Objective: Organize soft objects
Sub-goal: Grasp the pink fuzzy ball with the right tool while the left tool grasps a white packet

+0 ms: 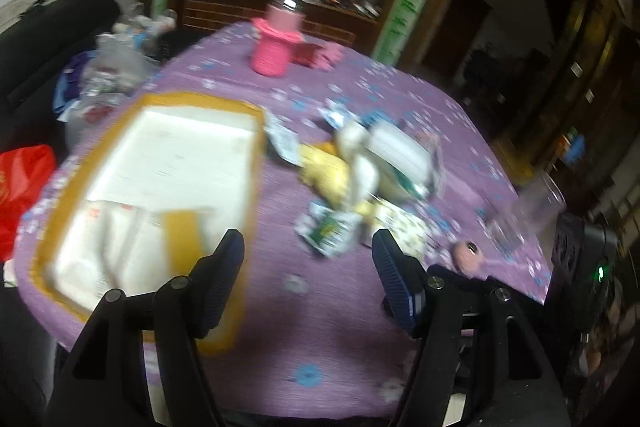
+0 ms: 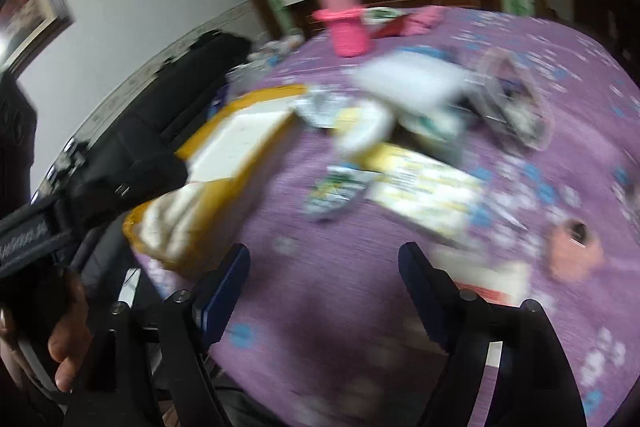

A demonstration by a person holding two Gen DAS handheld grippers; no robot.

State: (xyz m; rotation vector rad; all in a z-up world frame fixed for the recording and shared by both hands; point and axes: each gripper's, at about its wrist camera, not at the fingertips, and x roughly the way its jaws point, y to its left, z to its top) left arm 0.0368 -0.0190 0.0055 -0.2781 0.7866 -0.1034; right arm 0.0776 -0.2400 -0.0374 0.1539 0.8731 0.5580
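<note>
Both grippers [image 1: 308, 247] [image 2: 324, 259] empty, fingers apart; packet [image 1: 326, 231] print blurred, unreadable.

A table with a purple flowered cloth [image 1: 320, 327] carries everything. On its left side lies an open yellow box [image 1: 256, 147] with a white inside. To the right of the box, near the middle, is a blurred heap of soft packets and white wrapped things [image 1: 372, 163]. A small green and white packet [image 1: 328, 231] lies just in front of the heap. At the far edge stands a pink knitted holder [image 1: 274, 47]. On the near right lies a small pink round thing [image 1: 468, 255].
</note>
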